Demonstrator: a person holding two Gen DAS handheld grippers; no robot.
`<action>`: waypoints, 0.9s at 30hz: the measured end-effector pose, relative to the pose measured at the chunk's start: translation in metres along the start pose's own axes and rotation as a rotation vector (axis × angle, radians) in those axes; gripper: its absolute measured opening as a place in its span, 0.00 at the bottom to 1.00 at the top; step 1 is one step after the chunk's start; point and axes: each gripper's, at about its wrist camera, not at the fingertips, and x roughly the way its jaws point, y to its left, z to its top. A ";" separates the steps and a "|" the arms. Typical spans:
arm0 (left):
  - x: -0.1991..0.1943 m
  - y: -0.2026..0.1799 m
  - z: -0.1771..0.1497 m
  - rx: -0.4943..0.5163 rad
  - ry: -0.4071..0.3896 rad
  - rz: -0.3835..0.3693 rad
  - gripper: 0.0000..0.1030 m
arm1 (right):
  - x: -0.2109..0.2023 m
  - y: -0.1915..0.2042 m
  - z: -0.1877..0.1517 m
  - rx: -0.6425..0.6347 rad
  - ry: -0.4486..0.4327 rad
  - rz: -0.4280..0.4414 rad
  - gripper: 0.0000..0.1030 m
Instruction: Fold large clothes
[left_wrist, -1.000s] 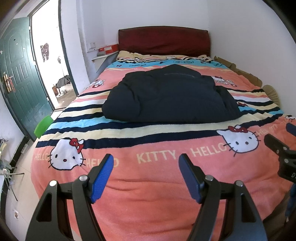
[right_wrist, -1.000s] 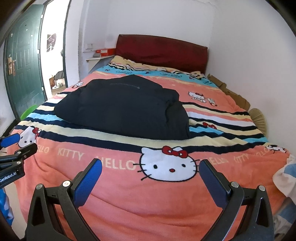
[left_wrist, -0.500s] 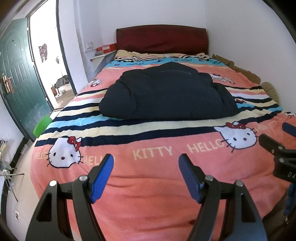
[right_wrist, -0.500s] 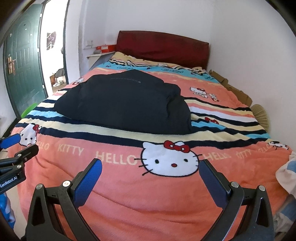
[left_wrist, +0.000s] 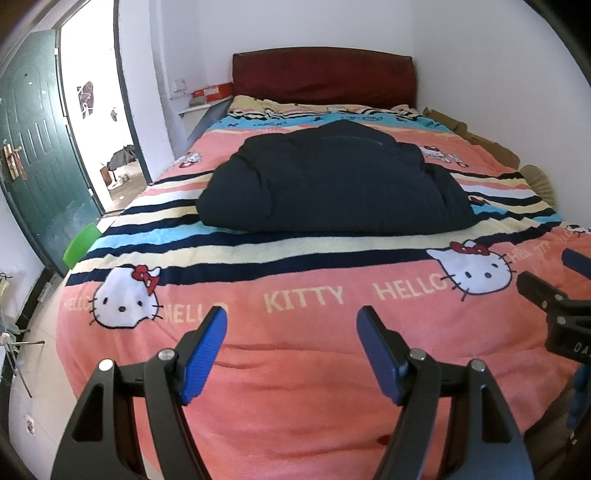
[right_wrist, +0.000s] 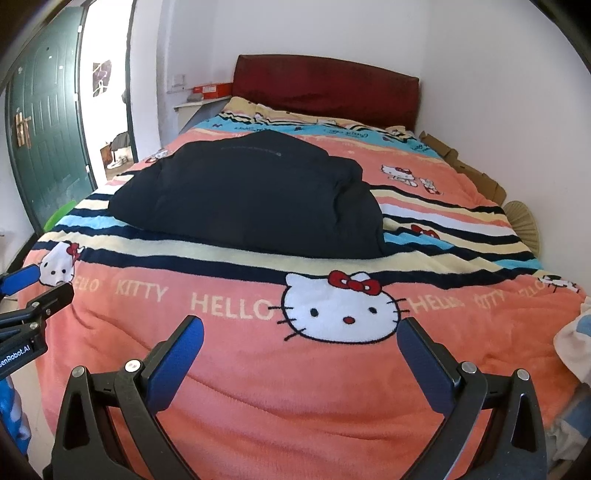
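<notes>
A dark navy padded jacket (left_wrist: 332, 181) lies folded into a thick bundle in the middle of the bed, also seen in the right wrist view as the jacket (right_wrist: 251, 195). My left gripper (left_wrist: 291, 332) hovers open over the pink blanket (left_wrist: 295, 369) near the bed's foot, well short of the jacket, nothing between its blue pads. My right gripper (right_wrist: 300, 341) is open too, above a white cat face on the blanket (right_wrist: 258, 387), with nothing in it. Each gripper shows at the edge of the other's view.
A dark red headboard (left_wrist: 325, 77) stands at the far end against a white wall. A green door (left_wrist: 37, 173) stands open on the left beside a bright doorway. Cardboard (right_wrist: 461, 162) lines the bed's right side. A light cloth (right_wrist: 576, 343) lies at the right edge.
Both views have tilted slightly, so the jacket and bed sit a little lower in frame. The jacket has not moved and both grippers stay open.
</notes>
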 end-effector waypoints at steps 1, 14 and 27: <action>0.002 -0.001 -0.001 -0.004 0.007 -0.012 0.69 | 0.001 0.001 -0.001 -0.005 0.007 -0.004 1.00; 0.032 -0.016 -0.018 -0.023 0.130 -0.165 0.69 | 0.015 -0.002 -0.005 -0.023 0.079 -0.068 1.00; 0.055 -0.027 -0.036 -0.066 0.361 -0.223 0.69 | 0.033 -0.001 -0.007 -0.036 0.140 -0.080 1.00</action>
